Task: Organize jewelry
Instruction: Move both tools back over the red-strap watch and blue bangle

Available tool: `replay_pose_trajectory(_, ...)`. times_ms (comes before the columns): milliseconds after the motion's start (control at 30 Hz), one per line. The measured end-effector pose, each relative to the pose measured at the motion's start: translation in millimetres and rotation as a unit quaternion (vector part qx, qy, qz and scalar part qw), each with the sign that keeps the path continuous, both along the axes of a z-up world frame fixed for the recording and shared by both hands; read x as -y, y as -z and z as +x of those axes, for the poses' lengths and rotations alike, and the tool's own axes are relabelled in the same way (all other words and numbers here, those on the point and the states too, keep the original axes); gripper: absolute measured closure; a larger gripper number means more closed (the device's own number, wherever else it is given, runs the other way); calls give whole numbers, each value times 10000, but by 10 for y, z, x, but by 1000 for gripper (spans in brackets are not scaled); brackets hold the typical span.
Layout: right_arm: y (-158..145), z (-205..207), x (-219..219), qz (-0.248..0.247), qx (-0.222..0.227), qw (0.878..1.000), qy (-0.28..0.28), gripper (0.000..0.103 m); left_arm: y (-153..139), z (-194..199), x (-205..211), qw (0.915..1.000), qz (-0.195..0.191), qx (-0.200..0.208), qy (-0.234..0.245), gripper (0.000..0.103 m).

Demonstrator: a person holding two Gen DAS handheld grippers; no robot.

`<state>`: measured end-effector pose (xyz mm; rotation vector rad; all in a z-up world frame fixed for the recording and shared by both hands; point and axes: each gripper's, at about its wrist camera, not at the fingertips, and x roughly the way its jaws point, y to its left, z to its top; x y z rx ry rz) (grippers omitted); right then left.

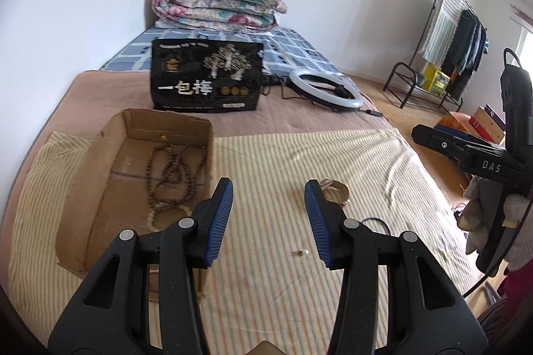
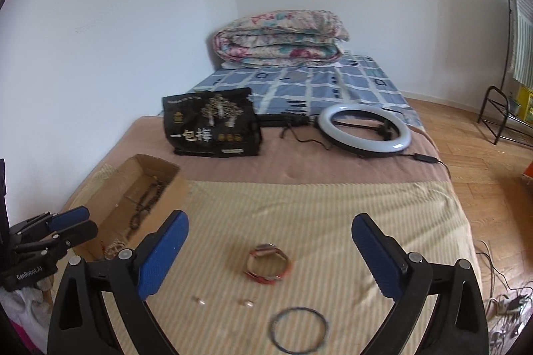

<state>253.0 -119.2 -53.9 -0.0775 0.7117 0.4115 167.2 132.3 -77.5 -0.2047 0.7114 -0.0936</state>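
Note:
An open cardboard box point(image 1: 110, 175) sits on the striped cloth at the left and holds brown bead necklaces point(image 1: 173, 178); it also shows in the right wrist view point(image 2: 133, 188). On the cloth lie a red patterned bracelet point(image 2: 268, 265), a thin dark ring bangle point(image 2: 298, 330) and two small earrings point(image 2: 200, 300), point(image 2: 248, 302). My left gripper point(image 1: 269, 205) is open and empty, just right of the box, with one earring point(image 1: 301, 252) below it. My right gripper point(image 2: 268, 241) is open and empty above the bracelet.
A black snack bag point(image 2: 211, 126) and a ring light point(image 2: 363, 128) with its cable lie further back on the bed. A folded floral quilt point(image 2: 279, 38) is at the head. A clothes rack point(image 1: 443, 48) stands on the wooden floor at the right.

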Motion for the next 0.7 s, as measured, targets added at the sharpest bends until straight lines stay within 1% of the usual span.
replay_pose_trajectory(167, 211, 24, 315, -161, -274, 9994, 153, 3, 133, 19, 248, 9991, 151, -168, 347, 58)
replay_pose_trajectory(267, 342, 52, 463, -118, -472, 9986, 195, 5, 227, 37, 334, 9983, 116, -285, 496, 58)
replay_pose_trajectory(333, 433, 75, 510, -151, -628, 9978, 144, 9, 288, 55, 383, 9976, 83, -374, 578, 58)
replay_pose_trajectory(533, 642, 75, 512, -365, -886, 9954, -63, 10, 477, 96, 495, 9955, 53, -602, 733, 58)
replay_pose_trajectory(567, 687, 80, 511, -412, -951, 9946, -97, 12, 507, 99, 510, 9950, 50, -638, 769, 58)
replay_pose_trajectory(633, 786, 89, 504, -520, -1115, 9923, -175, 19, 571, 98, 547, 9940, 87, -701, 835, 58)
replay_pose_trajectory(700, 911, 82, 506, -677, -1278, 9891, -266, 22, 635, 97, 576, 9929, 100, -771, 898, 58)
